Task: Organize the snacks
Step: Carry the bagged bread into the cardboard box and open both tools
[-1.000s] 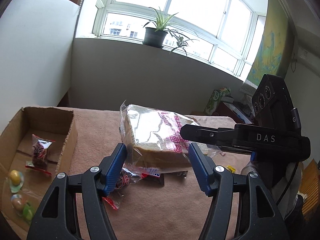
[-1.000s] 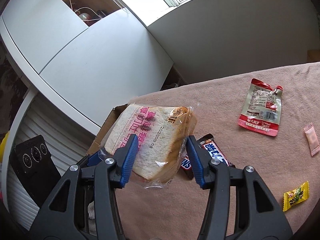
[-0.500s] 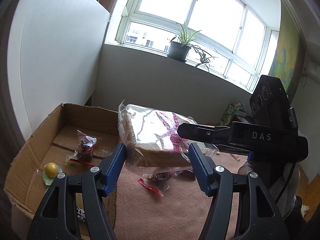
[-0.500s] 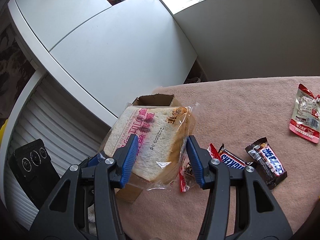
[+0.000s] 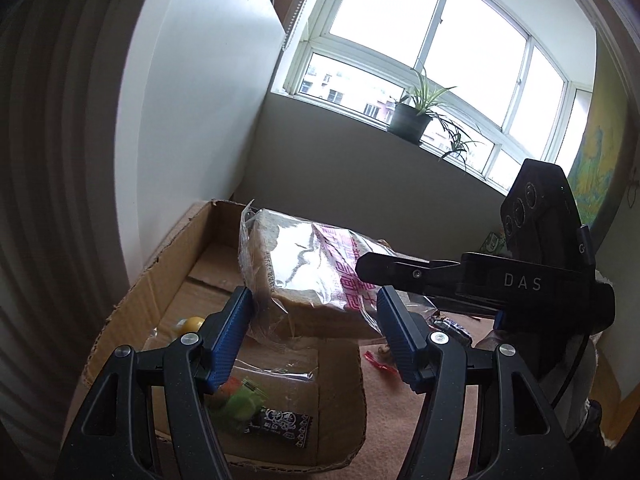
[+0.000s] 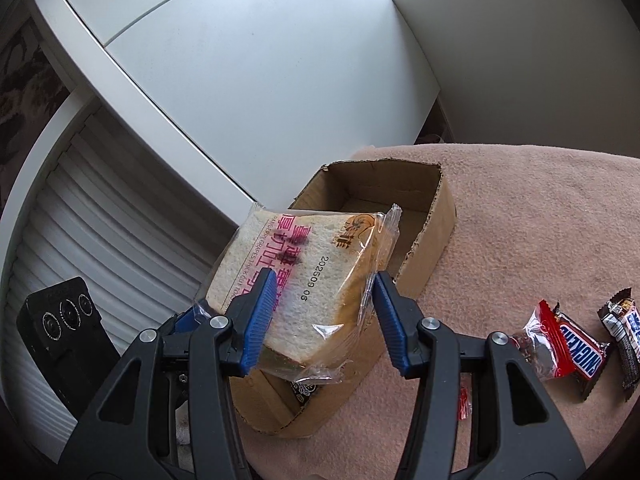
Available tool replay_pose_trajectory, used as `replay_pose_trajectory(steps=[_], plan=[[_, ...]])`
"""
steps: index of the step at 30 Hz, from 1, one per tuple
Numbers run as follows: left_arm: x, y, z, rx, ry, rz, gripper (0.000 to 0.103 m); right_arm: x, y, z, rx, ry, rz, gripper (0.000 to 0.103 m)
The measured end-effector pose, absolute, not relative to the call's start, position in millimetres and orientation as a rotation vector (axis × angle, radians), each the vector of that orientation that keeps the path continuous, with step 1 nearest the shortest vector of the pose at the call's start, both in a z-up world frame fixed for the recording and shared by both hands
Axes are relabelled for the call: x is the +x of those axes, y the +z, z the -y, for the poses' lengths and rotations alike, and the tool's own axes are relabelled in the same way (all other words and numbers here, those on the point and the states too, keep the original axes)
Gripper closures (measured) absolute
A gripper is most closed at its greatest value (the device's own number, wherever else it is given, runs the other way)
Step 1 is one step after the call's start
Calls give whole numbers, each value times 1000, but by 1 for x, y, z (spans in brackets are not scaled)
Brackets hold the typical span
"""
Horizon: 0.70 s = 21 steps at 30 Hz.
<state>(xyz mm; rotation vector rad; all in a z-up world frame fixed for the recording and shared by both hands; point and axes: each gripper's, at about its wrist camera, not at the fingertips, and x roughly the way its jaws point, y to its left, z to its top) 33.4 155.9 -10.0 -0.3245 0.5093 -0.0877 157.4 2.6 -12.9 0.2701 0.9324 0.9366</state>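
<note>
Where legible, Snickers bar (image 6: 576,354) reads "SNICKERS".

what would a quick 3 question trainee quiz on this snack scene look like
1. True or false: the bagged bread is held by both tongs at once.
2. Where is the bread now? A) flat on the table B) in the air over the cardboard box C) on the windowsill
3. Fill in: the red candy bar lies on the ____, outside the box.

Key
1. True: the left tongs and the right tongs each clamp it.
2. B
3. Pink cloth
</note>
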Motion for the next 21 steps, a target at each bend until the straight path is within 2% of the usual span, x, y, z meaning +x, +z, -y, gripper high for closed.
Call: replay_pose_trajectory(steps=[21], plan=[[29, -20, -195, -352, 81, -486, 40, 156, -30, -31, 224, 957, -951, 51]])
